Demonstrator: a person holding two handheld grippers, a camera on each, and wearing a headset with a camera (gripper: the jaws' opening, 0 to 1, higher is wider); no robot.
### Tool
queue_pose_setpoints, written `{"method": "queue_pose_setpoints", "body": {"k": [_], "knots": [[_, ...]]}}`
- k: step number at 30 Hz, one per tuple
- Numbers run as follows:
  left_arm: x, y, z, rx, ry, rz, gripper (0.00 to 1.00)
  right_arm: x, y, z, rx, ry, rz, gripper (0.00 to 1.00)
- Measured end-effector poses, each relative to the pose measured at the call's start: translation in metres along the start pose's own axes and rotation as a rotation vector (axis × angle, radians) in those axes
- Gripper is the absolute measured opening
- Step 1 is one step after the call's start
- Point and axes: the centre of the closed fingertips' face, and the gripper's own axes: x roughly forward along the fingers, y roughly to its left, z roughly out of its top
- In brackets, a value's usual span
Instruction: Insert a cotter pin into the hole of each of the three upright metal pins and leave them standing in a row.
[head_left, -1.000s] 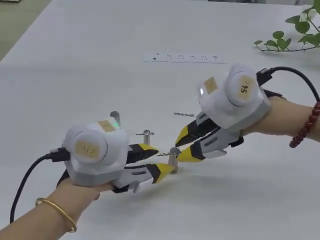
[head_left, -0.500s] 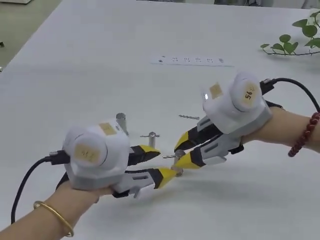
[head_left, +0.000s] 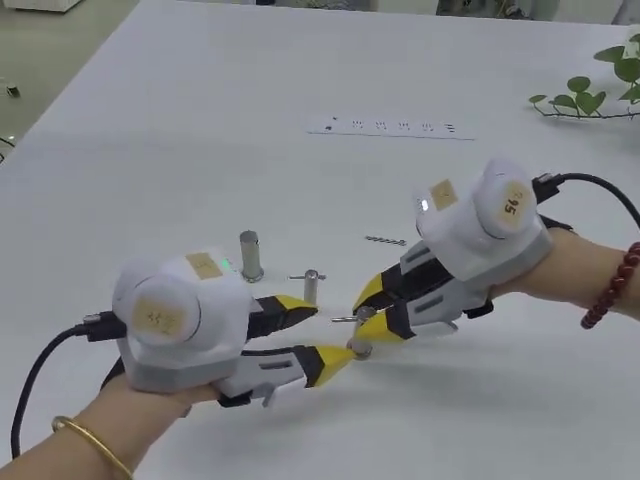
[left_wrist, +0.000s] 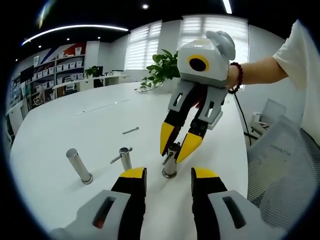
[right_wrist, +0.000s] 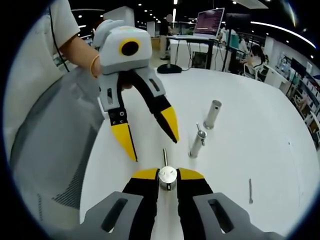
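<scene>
**Nothing has shifted on the surface (head_left: 180, 120) in the last second; only the view has drifted**

At left, the left tool (head_left: 332, 334) stays with its jaws apart, one yellow tip on each side of the third metal pin (head_left: 361, 347) and closed on nothing. Behind it stands the bare pin (head_left: 249, 256), its hole unfilled. Just to its right is the second pin (head_left: 311, 288), with the fitted cotter pin (head_left: 297, 277) crosswise through its top. The third pin stands upright nearest the person. The right tool (head_left: 360, 320) is pinched on its head, and the right gripper view shows the working cotter pin (right_wrist: 164, 156) poking out toward the left tool. The step looks like seating this cotter pin. Done well, the push runs straight along the hole while the left tool closes low on the pin to keep it from tipping. The release should be gentle so the row stays standing. Farther right, well apart, lies the spare cotter pin (head_left: 385, 240), probably meant for the bare pin.
</scene>
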Motion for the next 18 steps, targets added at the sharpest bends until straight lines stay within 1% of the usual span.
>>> {"method": "queue_pose_setpoints", "body": {"k": [5, 6, 10, 12, 14, 18], "knots": [[-0.006, -0.001, 0.003, -0.006, -0.018, 0.004, 0.37, 0.000, -0.001, 0.000, 0.017, -0.011, -0.014, 0.14], [-0.006, -0.002, 0.004, -0.006, -0.020, 0.003, 0.37, 0.000, -0.001, 0.000, 0.035, -0.012, -0.020, 0.14], [-0.009, -0.004, 0.005, -0.003, -0.028, 0.004, 0.40, -0.001, -0.001, -0.001, 0.036, -0.005, -0.025, 0.14], [-0.011, -0.004, 0.005, 0.002, -0.032, 0.018, 0.44, -0.002, -0.001, -0.001, 0.031, 0.002, -0.029, 0.14], [-0.013, -0.003, 0.005, 0.022, -0.033, 0.035, 0.48, -0.002, -0.001, -0.001, 0.022, 0.005, -0.033, 0.13], [-0.015, -0.001, 0.004, 0.027, -0.031, 0.046, 0.52, -0.004, -0.005, 0.000, 0.035, -0.002, -0.044, 0.13]]}}
